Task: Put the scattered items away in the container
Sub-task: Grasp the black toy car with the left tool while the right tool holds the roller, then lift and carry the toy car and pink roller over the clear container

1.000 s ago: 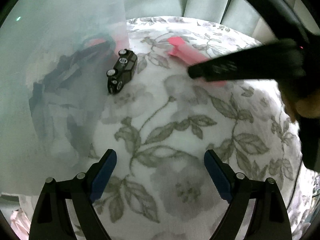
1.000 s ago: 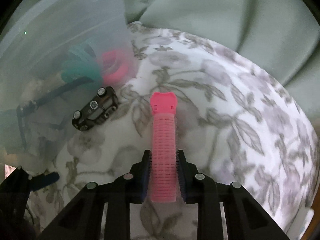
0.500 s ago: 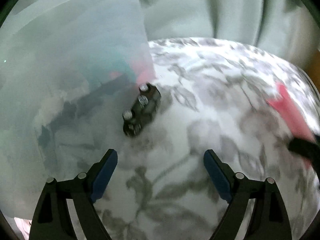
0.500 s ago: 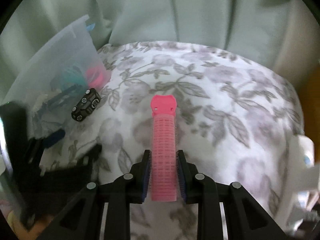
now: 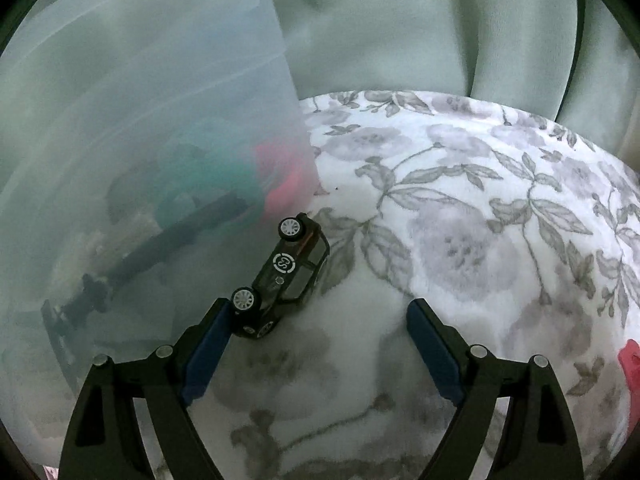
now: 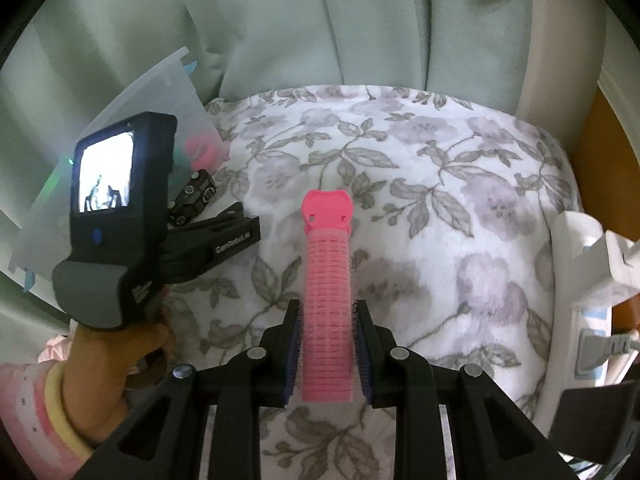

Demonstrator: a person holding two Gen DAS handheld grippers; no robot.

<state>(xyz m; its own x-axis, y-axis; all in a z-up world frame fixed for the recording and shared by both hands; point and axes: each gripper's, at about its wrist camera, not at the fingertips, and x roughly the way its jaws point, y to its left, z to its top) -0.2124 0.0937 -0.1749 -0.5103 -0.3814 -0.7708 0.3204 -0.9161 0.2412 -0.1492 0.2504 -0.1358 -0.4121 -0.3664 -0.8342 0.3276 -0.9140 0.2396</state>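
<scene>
The pink ribbed hair roller (image 6: pixel 327 304), a bristly cylinder, is pinched by the right gripper (image 6: pixel 327 354) above the floral blanket (image 6: pixel 460 216). The left gripper (image 5: pixel 318 346) is spread beside a glossy black toy car (image 5: pixel 286 276) tipped against the frosted plastic container (image 5: pixel 132 152). Only the right view shows the person's hand (image 6: pixel 116 356).

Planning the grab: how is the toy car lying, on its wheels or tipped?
Tipped: the car lies on its side, wheels facing the container.
</scene>
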